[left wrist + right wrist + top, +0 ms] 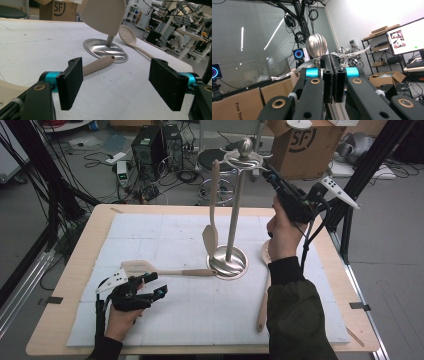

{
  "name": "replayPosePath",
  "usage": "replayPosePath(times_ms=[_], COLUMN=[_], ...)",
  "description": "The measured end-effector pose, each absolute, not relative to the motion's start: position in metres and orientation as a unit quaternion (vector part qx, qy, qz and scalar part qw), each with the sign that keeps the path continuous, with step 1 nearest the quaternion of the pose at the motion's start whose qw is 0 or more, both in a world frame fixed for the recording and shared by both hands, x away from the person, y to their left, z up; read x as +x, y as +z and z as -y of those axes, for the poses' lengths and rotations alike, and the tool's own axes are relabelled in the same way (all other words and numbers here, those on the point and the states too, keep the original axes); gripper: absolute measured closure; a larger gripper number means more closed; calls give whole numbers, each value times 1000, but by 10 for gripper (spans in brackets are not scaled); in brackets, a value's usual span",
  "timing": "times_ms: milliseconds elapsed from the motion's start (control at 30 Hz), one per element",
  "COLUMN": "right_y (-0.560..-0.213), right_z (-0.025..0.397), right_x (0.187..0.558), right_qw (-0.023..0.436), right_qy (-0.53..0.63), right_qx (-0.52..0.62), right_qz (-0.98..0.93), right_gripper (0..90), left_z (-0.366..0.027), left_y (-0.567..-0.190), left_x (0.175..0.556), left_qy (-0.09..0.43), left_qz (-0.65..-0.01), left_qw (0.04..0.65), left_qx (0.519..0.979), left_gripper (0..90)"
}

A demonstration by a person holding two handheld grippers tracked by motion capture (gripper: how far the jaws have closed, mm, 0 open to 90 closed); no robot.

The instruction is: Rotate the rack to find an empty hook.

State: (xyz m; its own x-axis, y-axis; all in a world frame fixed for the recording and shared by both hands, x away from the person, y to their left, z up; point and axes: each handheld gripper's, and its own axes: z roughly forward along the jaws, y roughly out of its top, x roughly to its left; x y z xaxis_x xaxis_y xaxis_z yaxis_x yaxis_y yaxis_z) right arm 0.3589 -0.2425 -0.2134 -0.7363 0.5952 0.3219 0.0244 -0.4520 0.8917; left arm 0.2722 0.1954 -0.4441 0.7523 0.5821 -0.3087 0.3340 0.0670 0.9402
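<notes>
A steel utensil stand (232,210) rises from a round base (228,262) at the mat's middle, with a beige spatula (212,220) hanging from its top ring. A second beige spatula (150,268) lies flat to the left, its handle reaching the base. My left gripper (156,284) rests open just in front of that spatula's blade; its jaws (116,82) stand wide apart with the handle (97,66) beyond them. My right gripper (265,171) is raised at the stand's top ring, jaws (333,60) shut just below the knob (316,45). Whether they pinch the ring is unclear.
A beige slotted spoon (264,290) lies right of the base, partly under the right forearm; its bowl (127,35) lies past the base (100,48). The white mat (200,315) covers most of the wooden table. Boxes, a stool and cables stand on the floor beyond.
</notes>
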Motion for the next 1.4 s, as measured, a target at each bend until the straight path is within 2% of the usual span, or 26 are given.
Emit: replayPosePath(times_ms=[1400], right_y=[-211], right_z=[207], right_x=[342], right_qw=[172], right_qy=[791], right_qx=[277], right_qz=[-517], right_gripper=[900], left_z=[-195], left_y=[-444], left_x=[273], left_qy=[94], left_qz=[-341], left_qw=[648], left_qx=[674], left_gripper=[283])
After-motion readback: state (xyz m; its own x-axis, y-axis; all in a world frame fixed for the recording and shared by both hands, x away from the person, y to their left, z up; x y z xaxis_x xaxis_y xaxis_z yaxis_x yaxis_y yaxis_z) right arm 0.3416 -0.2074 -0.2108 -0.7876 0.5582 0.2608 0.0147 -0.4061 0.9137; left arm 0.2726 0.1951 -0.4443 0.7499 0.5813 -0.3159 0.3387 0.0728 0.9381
